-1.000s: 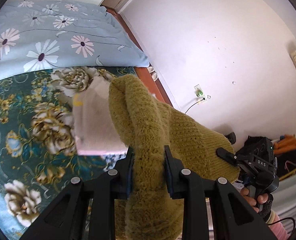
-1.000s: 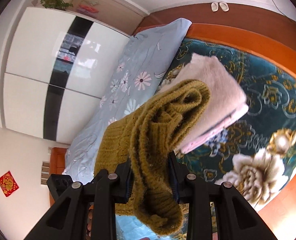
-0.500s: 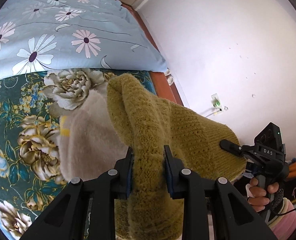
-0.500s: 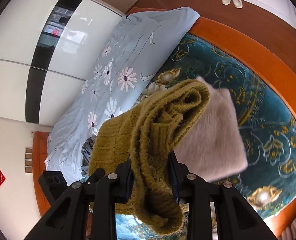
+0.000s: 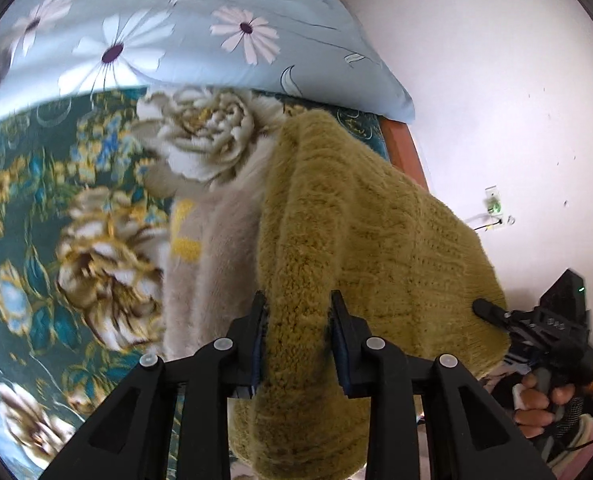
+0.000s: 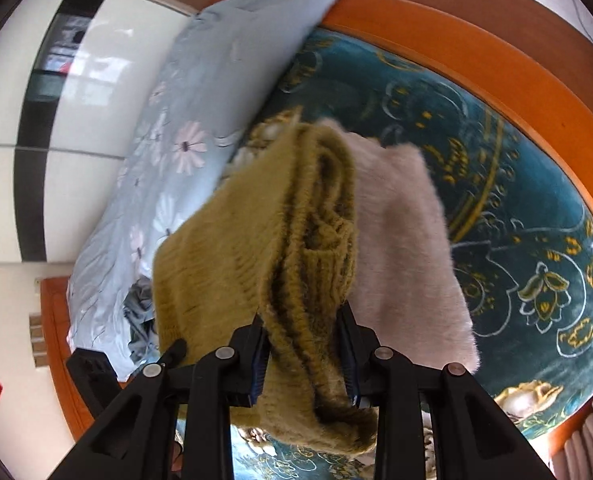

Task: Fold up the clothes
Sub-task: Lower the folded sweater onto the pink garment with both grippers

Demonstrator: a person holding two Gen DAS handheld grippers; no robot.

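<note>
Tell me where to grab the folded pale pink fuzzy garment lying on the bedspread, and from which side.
Grip the pale pink garment at its folded edge nearest the orange bed frame, coming from that side: that edge lies bare, while the olive knit sweater hangs over the other.

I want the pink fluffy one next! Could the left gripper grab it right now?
Probably not: the left gripper is opening slightly yet still full of the green sweater, which hangs over the pink sweater.
</note>
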